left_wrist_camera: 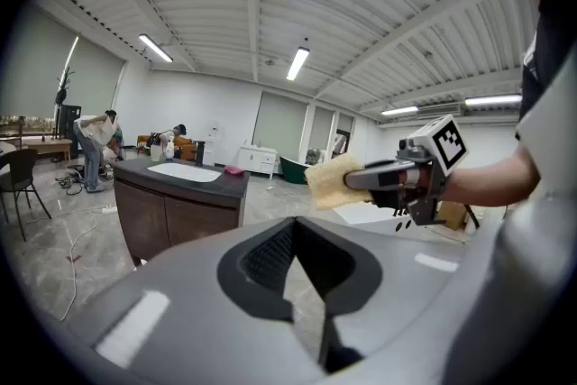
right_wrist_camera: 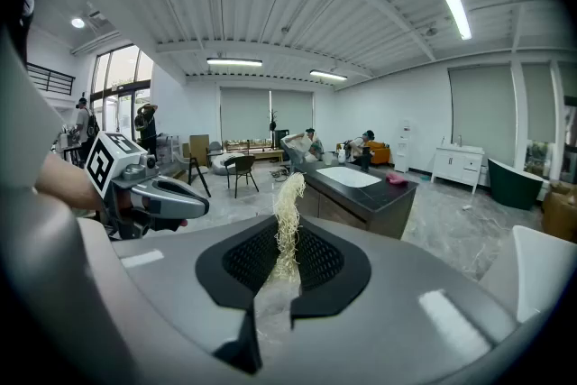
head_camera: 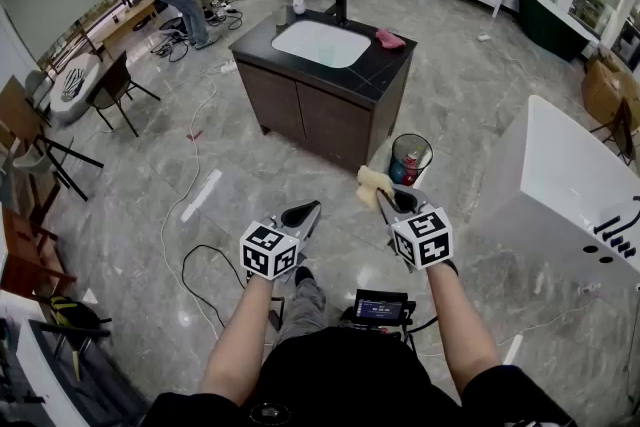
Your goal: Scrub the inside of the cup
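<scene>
Two grippers show in the head view, the left gripper (head_camera: 308, 210) empty and the right gripper (head_camera: 386, 199) with a yellow sponge (head_camera: 371, 183), both over the floor and well apart from the sink cabinet (head_camera: 385, 80); no cup can be made out. In the left gripper view the jaws are pressed together on nothing. In the right gripper view the jaws are clamped on the sponge, so the scrubbing seems not yet begun and the cup is still to be picked up.

No legible text, no labels, no numbers
</scene>
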A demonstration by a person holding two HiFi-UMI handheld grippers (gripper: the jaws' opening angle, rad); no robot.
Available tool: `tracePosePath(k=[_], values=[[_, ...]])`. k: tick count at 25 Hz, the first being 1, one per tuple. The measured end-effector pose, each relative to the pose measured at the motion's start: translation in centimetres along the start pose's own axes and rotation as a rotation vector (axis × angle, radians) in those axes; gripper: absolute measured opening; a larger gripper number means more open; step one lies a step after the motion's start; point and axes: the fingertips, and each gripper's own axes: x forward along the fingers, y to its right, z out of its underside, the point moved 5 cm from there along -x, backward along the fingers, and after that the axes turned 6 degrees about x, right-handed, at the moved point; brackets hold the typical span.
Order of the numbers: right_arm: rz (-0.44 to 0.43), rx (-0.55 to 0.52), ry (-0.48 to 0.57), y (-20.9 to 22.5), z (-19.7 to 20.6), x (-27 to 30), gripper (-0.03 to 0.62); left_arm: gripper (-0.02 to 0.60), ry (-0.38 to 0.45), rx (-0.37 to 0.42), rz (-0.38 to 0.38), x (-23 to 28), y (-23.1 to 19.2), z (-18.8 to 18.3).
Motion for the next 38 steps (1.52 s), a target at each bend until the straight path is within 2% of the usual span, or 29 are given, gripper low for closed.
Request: tracePosePath(k=[23,31,38], values=[[0.004,0.022,0.008,0.2,-0.1,0.6,0.043,0.0,-0.004,-0.005,-0.004,0.3,-1.1,0.0],[-0.008,0.033,-0.013,0.9,-0.3,3.2,0.043,0.0,-0.009,-0.024,-0.011,1.3,-3.5,0.2],[0.002,0.037,-0.033,2.3,-1.7,7.1,0.043,0.0,-0.023,-0.047,0.002,3.6,-7.5,0.3]])
